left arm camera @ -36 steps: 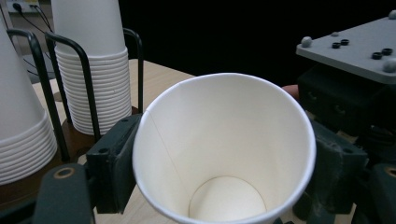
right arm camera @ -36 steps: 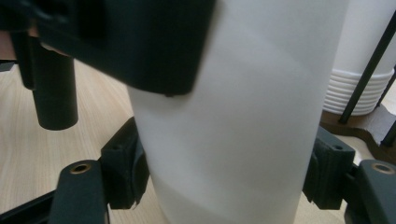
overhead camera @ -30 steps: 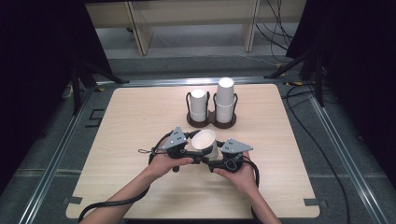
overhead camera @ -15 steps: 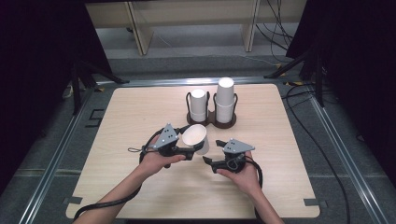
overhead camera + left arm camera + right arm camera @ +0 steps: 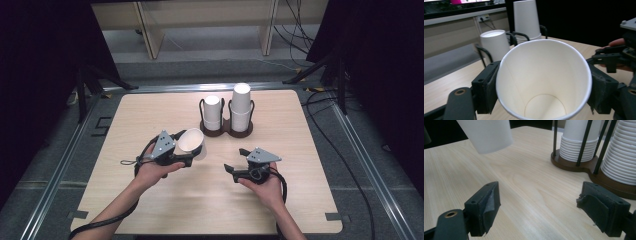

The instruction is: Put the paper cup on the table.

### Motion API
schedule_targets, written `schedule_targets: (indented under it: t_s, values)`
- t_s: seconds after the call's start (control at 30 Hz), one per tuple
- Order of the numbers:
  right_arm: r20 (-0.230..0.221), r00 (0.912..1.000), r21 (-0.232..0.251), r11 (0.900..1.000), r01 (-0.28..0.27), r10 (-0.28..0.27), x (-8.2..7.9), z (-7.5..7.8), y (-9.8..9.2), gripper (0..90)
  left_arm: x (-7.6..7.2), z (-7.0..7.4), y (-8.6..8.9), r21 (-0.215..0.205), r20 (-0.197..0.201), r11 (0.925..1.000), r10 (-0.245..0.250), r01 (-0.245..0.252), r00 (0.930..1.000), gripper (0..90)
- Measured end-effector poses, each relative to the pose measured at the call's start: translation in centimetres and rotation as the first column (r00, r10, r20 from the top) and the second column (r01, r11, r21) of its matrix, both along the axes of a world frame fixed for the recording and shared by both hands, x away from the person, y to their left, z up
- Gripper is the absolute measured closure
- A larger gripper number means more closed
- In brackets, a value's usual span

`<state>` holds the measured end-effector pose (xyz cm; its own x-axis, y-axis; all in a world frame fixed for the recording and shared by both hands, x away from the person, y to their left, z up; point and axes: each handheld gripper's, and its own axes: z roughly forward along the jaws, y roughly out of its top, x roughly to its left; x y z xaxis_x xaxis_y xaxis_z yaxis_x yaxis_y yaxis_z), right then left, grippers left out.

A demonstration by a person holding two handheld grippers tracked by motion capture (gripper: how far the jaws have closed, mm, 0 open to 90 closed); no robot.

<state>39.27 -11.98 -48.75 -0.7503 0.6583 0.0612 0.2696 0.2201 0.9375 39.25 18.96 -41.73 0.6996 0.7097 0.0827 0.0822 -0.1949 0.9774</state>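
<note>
My left gripper (image 5: 194, 151) is shut on a white paper cup (image 5: 192, 142) and holds it tilted above the table, left of centre. In the left gripper view the cup's open mouth (image 5: 544, 82) faces the camera, with a black pad pressed on each side. To the right, my right gripper (image 5: 235, 160) stands open; its jaws have just been opening and nothing is between them. In the right gripper view the jaws (image 5: 546, 207) stand wide over bare wood, and the cup (image 5: 486, 135) hangs at the upper left.
A dark wire cup holder (image 5: 225, 131) stands at the back centre of the wooden table (image 5: 150, 110). It holds a short stack of white cups (image 5: 212, 112) and a taller stack (image 5: 241, 107). Metal rails border the table.
The right gripper has let go of the cup and opened. The left gripper has carried the cup to the left and a little up, away from the right gripper.
</note>
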Motion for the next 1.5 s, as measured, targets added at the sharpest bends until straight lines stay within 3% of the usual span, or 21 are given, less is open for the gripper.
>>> schedule_targets:
  t_s: [0.03, 0.1, 0.13, 0.17, 0.3, 0.33, 0.37, 0.4, 0.43, 0.53, 0.73, 0.83, 0.87, 0.9, 0.97, 1.0, 1.13, 1.23, 1.27, 1.3, 1.5]
  values:
    - [-0.03, 0.9995, -0.003, 1.0, -0.005, 0.005, -0.1, 0.1, -0.1, 17.3, 0.0, 0.0, 0.4, 0.001, 0.0, 0.9999, 0.011, -0.011, 0.9999, 23.6]
    - [-0.029, 0.9996, -0.003, 1.0, -0.005, 0.005, -0.1, 0.1, -0.1, 17.4, -0.1, -0.2, 1.1, 0.009, 0.008, 0.9992, 0.039, -0.039, 0.9992, 23.8]
    - [0.0, 1.0, -0.01, 1.0, -0.002, 0.002, 0.0, 0.1, -0.2, 17.4, -0.1, -0.4, 1.3, -0.002, 0.017, 0.999, 0.046, -0.046, 0.9988, 23.8]
    - [-0.031, 0.9995, -0.002, 1.0, -0.006, 0.006, -0.1, 0.1, -0.1, 17.4, -0.3, -0.4, 1.7, 0.014, 0.004, 0.9978, 0.064, -0.064, 0.9979, 23.8]
    - [-0.03, 0.9995, -0.005, 1.0, 0.004, -0.004, -0.2, 0.1, -0.1, 17.5, -0.3, -0.9, 3.0, 0.035, 0.005, 0.9929, 0.113, -0.114, 0.9935, 23.8]
    - [-0.029, 0.9996, -0.007, 1.0, 0.004, -0.004, -0.2, 0.1, -0.1, 17.5, -0.4, -1.1, 3.3, 0.038, -0.009, 0.9903, 0.134, -0.134, 0.9909, 23.9]
    - [-0.034, 0.9994, -0.008, 1.0, 0.007, -0.007, -0.3, 0.1, -0.1, 17.5, -0.1, -1.1, 3.7, 0.058, 0.022, 0.988, 0.142, -0.143, 0.9896, 23.9]
    - [-0.028, 0.9996, -0.007, 1.0, 0.01, -0.01, -0.2, 0.1, -0.2, 17.5, -0.1, -1.3, 4.0, 0.053, 0.007, 0.9861, 0.158, -0.158, 0.9875, 23.8]
    - [0.008, 0.9999, -0.01, 1.0, 0.008, -0.008, 0.0, 0.0, -0.2, 17.6, 0.0, -1.4, 4.4, 0.057, 0.007, 0.9833, 0.173, -0.173, 0.985, 23.8]
    - [-0.007, 0.9998, -0.013, 1.0, 0.016, -0.016, -0.1, -0.1, -0.2, 17.6, 0.2, -1.7, 5.3, 0.073, 0.004, 0.9742, 0.214, -0.213, 0.9769, 23.9]
    - [-0.046, 0.9989, 0.018, 1.0, 0.012, -0.011, -0.2, -0.2, 0.0, 17.7, 0.5, -2.4, 7.2, 0.085, 0.001, 0.9478, 0.309, -0.307, 0.9512, 24.0]
    - [-0.043, 0.999, 0.02, 1.0, 0.011, -0.01, -0.1, -0.2, 0.0, 17.7, 0.8, -2.7, 7.8, 0.097, 0.0, 0.9312, 0.353, -0.351, 0.9356, 24.2]
    - [-0.006, 0.9998, -0.004, 1.0, 0.02, -0.02, 0.0, -0.1, -0.2, 17.7, 1.0, -2.9, 7.9, 0.098, -0.002, 0.9282, 0.361, -0.359, 0.9326, 24.2]
    - [-0.044, 0.9985, -0.001, 0.999, 0.034, -0.034, -0.3, 0.0, -0.2, 17.7, 1.1, -3.0, 8.0, 0.097, -0.009, 0.9257, 0.368, -0.366, 0.9297, 24.2]
    - [-0.017, 0.9996, 0.01, 1.0, 0.024, -0.024, -0.1, -0.1, -0.3, 17.7, 1.3, -3.2, 8.3, 0.098, -0.015, 0.9168, 0.39, -0.387, 0.9205, 24.3]
    - [-0.034, 0.9991, 0.007, 1.0, 0.025, -0.024, -0.2, -0.1, -0.3, 17.7, 1.4, -3.2, 8.5, 0.091, -0.016, 0.9119, 0.403, -0.4, 0.9151, 24.2]
    - [-0.003, 0.9991, 0.002, 0.999, 0.042, -0.042, -0.1, 0.0, -0.5, 17.7, 1.6, -3.6, 8.9, 0.112, -0.02, 0.8957, 0.435, -0.43, 0.9002, 24.3]
    - [-0.013, 0.9995, 0.029, 0.999, 0.029, -0.029, -0.1, 0.0, -0.3, 17.8, 1.6, -3.9, 9.2, 0.119, -0.027, 0.8842, 0.458, -0.452, 0.8887, 24.4]
    - [-0.014, 0.9995, 0.025, 0.999, 0.03, -0.03, -0.1, 0.0, -0.4, 18.0, 1.3, -3.6, 10.0, 0.254, -0.037, 0.8755, 0.433, -0.411, 0.9004, 24.3]
    - [-0.018, 0.999, 0.024, 0.999, 0.041, -0.041, -0.2, 0.1, -0.4, 18.1, 1.4, -4.1, 9.3, 0.119, -0.056, 0.8727, 0.482, -0.474, 0.8743, 24.4]
    - [-0.02, 0.9996, 0.04, 0.999, 0.02, -0.019, -0.2, 0.2, -0.3, 18.1, 2.0, -4.8, 9.9, 0.131, -0.071, 0.8483, 0.524, -0.513, 0.8486, 24.3]
